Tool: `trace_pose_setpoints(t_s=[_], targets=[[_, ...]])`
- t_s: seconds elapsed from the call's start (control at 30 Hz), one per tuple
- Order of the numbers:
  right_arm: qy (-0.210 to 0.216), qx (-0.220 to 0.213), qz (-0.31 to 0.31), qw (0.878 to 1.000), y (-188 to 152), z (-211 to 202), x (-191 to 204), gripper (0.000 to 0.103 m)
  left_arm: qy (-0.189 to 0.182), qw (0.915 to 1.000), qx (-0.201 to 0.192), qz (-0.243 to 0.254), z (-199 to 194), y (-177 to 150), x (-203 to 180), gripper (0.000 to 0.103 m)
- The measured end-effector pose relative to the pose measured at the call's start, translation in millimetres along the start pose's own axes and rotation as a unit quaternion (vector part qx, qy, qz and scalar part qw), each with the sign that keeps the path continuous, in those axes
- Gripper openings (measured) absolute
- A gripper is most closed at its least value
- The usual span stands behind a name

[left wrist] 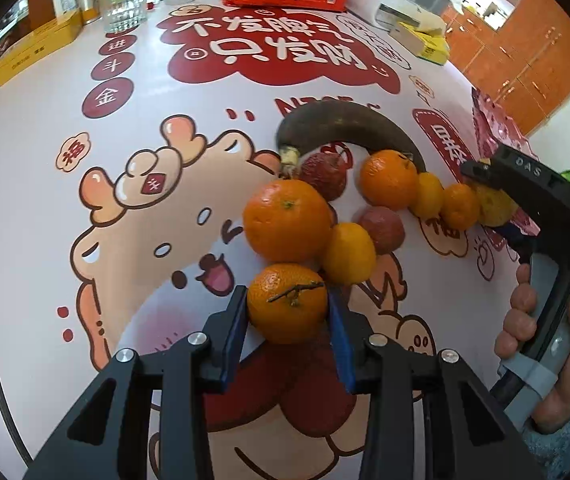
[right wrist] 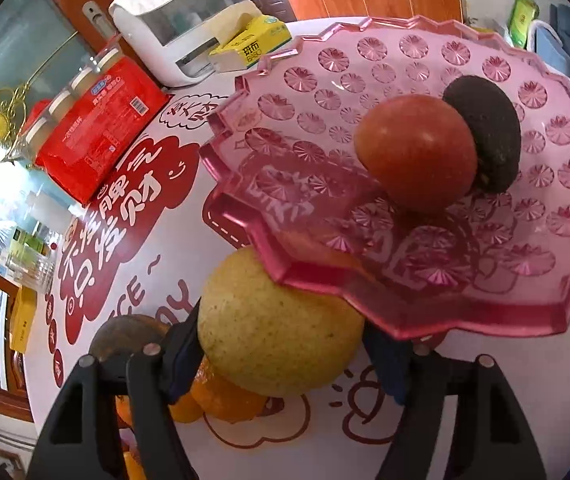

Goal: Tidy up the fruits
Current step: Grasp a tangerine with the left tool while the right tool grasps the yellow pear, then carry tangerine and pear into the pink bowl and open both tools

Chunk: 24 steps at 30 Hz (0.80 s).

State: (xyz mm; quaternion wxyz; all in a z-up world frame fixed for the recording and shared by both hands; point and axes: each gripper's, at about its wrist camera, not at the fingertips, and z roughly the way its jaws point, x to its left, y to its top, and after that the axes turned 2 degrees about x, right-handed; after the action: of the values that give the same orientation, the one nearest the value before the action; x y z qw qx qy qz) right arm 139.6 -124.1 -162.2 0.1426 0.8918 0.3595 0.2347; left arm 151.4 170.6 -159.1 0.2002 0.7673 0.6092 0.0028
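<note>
Fruits crowd the counter [left wrist: 37,208] beside the pink tray [right wrist: 365,308] as I work a hand-held gripper in each hand. My left hand-held gripper [left wrist: 288,312] is clamped on a small stemmed mandarin [left wrist: 287,303], both blue pads against its sides, with a large orange [left wrist: 287,221] touching it just beyond and a yellow kumquat [left wrist: 348,253] close alongside. My right hand-held gripper [right wrist: 285,360] stands apart around a yellow pear [right wrist: 279,328]; one finger lies along its near side, while the other shows a gap, so I judge nothing gripped yet. The pear sits partly under the tray's scalloped rim, where a tomato [right wrist: 415,154] and a dark fruit [right wrist: 485,132] already rest. Risks, as I judge them: lifting the pear straight up could catch the rim and tip the tray; squeezing the mandarin harder could split it; pulling it away could set the neighbouring orange rolling. Both hand-held grippers point steeply down toward the counter, my right hand [left wrist: 541,344] wrapped around its handle.
</note>
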Motion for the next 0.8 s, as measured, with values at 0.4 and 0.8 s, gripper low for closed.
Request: trace_pose_setpoints(t_s=[0.4,0.8], targets=[[0.036,0.033,-0.051,0.997,-14,-16,0,0.071,0.008,0.9999,-0.013,-0.004,-13,0,-6,0.037],[0.114,0.031,-0.153,0.981,-27,-74,27,0.071,0.014,0.9987,-0.049,-0.003,-58,8,-33,0.037]])
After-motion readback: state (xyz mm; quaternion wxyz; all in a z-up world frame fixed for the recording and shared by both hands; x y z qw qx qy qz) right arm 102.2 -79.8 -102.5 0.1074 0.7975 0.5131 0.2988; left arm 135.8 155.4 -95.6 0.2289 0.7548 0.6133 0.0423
